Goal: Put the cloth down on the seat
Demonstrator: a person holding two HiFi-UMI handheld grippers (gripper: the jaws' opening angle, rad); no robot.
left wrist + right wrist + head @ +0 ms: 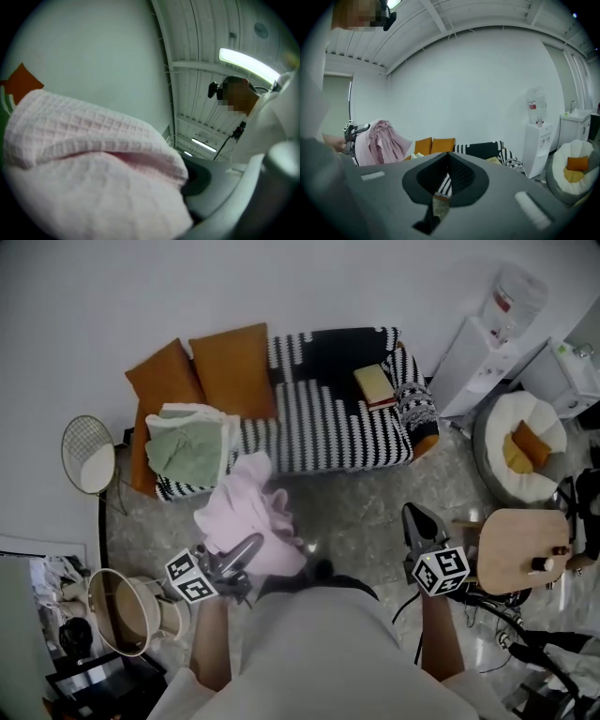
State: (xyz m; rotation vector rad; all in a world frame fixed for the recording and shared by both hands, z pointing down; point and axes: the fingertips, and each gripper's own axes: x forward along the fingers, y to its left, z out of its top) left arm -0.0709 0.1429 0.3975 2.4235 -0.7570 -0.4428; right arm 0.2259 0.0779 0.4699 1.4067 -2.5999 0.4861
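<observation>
And here we are with the pink cloth point(248, 512) bunched up in the left gripper point(251, 546). The jaws are pinched on a fold of it, and the rest is heaped and draped around them. The bundle sits over the floor, just short of the sofa's point(328, 427) front edge and toward its left end. In the left gripper view the waffle weave point(93, 168) fills nearly everything, so that camera shows us nothing of the seat. The right gripper point(417, 514) waits off to the right with its fingers together on nothing, well apart from the cloth.

What could go wrong? If we let go here, we reckon it lands on the floor, not the seat. The bite looks to be on a single fold with most of the fabric loose, so we think it could slump or slide out early.

The left end of the seat is already taken by folded green and white towels point(187, 451), and a careless drop could bury or topple that stack. A book point(374, 384) lies near the right back corner, and orange cushions point(232, 369) lean at the back left. The bare striped stretch between towels and book looks like our best landing.

Off the sofa's right end stand a water dispenser point(478, 343), a round white chair point(525, 442) and a wooden side table point(511, 549). None of them blocks the way.
</observation>
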